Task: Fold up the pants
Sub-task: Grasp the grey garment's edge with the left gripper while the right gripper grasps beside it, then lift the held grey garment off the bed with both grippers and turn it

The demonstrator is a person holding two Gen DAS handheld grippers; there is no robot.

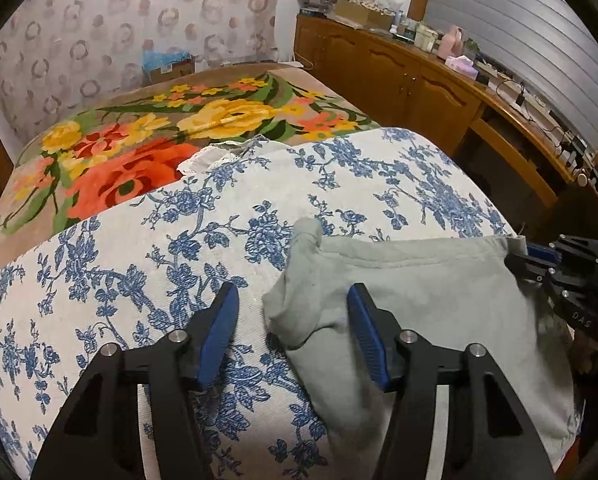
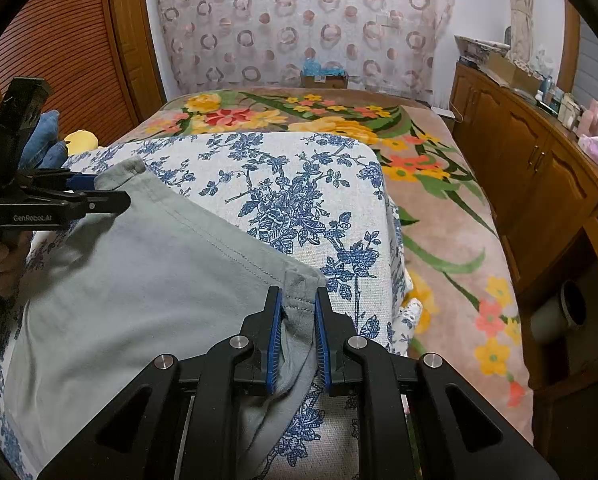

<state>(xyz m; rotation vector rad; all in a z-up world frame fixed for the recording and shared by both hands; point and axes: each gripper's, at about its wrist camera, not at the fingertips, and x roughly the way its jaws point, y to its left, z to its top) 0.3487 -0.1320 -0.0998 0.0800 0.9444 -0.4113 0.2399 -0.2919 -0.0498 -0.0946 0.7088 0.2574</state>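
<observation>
Right gripper (image 2: 295, 336) pinches the near-right corner of the grey pants (image 2: 139, 280) on the bed (image 2: 439, 208); left gripper (image 1: 293, 336) gapes over their left edge. Likely next: close, then fold across.

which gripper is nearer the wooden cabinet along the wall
Right. The right gripper grips the grey pants on the wooden cabinet side; the left gripper is across the pants, farther away.

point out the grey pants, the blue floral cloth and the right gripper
grey pants (image 2: 139, 272), right wrist view, flat middle panel
blue floral cloth (image 2: 283, 184), right wrist view, bare patterned area
right gripper (image 2: 297, 300), right wrist view, between its fingertips
</observation>
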